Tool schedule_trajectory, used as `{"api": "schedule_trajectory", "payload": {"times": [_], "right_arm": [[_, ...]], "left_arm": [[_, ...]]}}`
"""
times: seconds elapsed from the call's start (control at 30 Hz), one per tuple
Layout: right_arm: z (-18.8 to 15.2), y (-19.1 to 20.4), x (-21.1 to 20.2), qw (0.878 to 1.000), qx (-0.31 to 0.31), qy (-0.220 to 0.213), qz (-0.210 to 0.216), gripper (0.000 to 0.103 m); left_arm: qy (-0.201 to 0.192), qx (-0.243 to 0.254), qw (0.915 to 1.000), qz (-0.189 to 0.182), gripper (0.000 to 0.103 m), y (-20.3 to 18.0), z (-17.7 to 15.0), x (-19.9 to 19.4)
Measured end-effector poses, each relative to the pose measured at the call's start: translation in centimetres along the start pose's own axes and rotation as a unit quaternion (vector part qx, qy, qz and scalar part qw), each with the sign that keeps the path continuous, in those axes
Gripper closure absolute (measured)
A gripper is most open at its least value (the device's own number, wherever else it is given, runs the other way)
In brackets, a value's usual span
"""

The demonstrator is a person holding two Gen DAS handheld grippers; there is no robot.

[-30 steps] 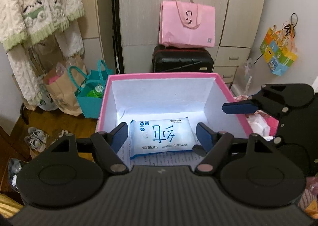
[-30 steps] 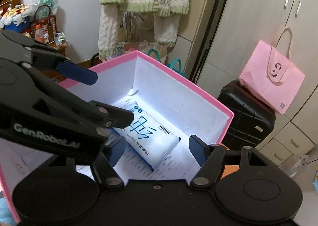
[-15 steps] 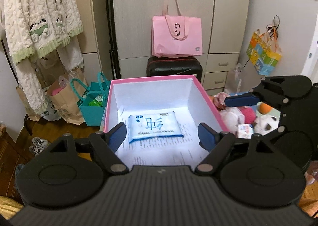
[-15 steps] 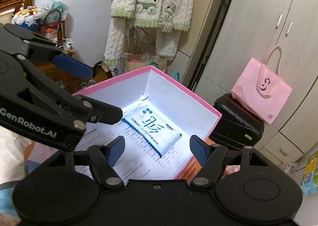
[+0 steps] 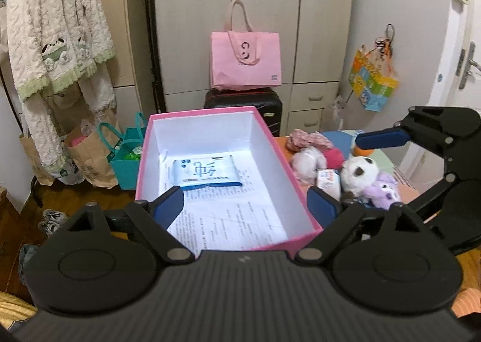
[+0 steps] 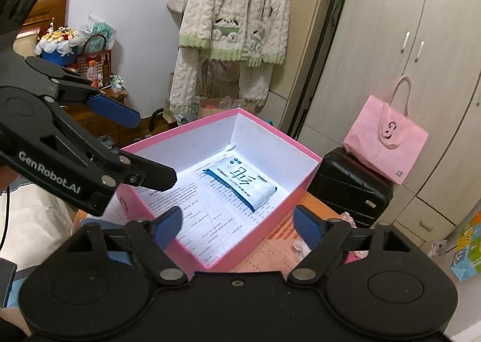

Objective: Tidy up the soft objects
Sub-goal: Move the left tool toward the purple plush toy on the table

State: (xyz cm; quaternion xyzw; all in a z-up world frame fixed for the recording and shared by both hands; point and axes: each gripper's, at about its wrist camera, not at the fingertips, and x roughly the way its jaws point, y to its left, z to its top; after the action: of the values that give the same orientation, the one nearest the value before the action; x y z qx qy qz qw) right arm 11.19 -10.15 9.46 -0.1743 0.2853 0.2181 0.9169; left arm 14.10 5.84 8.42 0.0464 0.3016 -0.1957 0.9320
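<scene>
A blue-and-white wet-wipes pack (image 5: 206,172) lies flat at the far end of the pink box (image 5: 207,110), on printed paper sheets (image 5: 228,218) that line the bottom. My left gripper (image 5: 246,203) hovers over the box's near end, jaws opening, nothing between them. My right gripper (image 6: 237,223) hangs above the box's near corner, jaws also opening and empty; one of its blue fingers (image 5: 381,139) shows at the right of the left wrist view. Right of the box lie a panda plush (image 5: 359,169), a purple plush (image 5: 380,193), a white plush (image 5: 306,161) and a small packet (image 5: 329,178).
Behind the box a pink tote (image 5: 246,62) rests on a black suitcase (image 5: 243,101) before the wardrobe. Paper bags (image 5: 90,161) and a teal bag (image 5: 126,158) stand on the floor at left under a hanging cardigan (image 5: 57,41). A colourful bag (image 5: 372,80) hangs at right.
Both grippers have drawn back and upward from the box, and their jaws stand wider. The wipes pack stays where it lay. The plush toys have come into view at right.
</scene>
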Motion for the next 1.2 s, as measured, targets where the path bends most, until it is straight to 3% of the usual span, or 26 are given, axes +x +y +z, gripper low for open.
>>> {"api": "schedule_trajectory", "payload": {"times": [0.27,0.47,0.7,0.97,1.2], "right_arm": [[-3.6,-0.2,-3.9,1.000,0.018,-0.007,0.007,0.015],[-7.6,-1.2,-5.8,0.999,0.038,-0.023,-0.005,0.008],[-12.3,-3.2,-5.1,0.995,0.087,-0.045,-0.030,0.008],[-16.6,-5.7,-3.8,0.992,0.090,-0.063,-0.065,0.008],[-19.6,-8.6,-1.0,0.991,0.110,-0.033,-0.075,0.008]], "left_arm": [[0.013,0.013,0.9994,-0.030,0.009,-2.6,-1.8,-1.4],[0.029,0.013,0.9964,-0.079,0.003,-4.7,-3.9,-1.3],[0.048,0.010,0.9898,-0.134,0.002,-7.6,-5.9,1.1],[0.026,0.027,0.9848,-0.170,0.002,-10.9,-6.5,3.6],[0.022,0.034,0.9754,-0.217,0.004,-13.8,-6.0,7.2]]}}
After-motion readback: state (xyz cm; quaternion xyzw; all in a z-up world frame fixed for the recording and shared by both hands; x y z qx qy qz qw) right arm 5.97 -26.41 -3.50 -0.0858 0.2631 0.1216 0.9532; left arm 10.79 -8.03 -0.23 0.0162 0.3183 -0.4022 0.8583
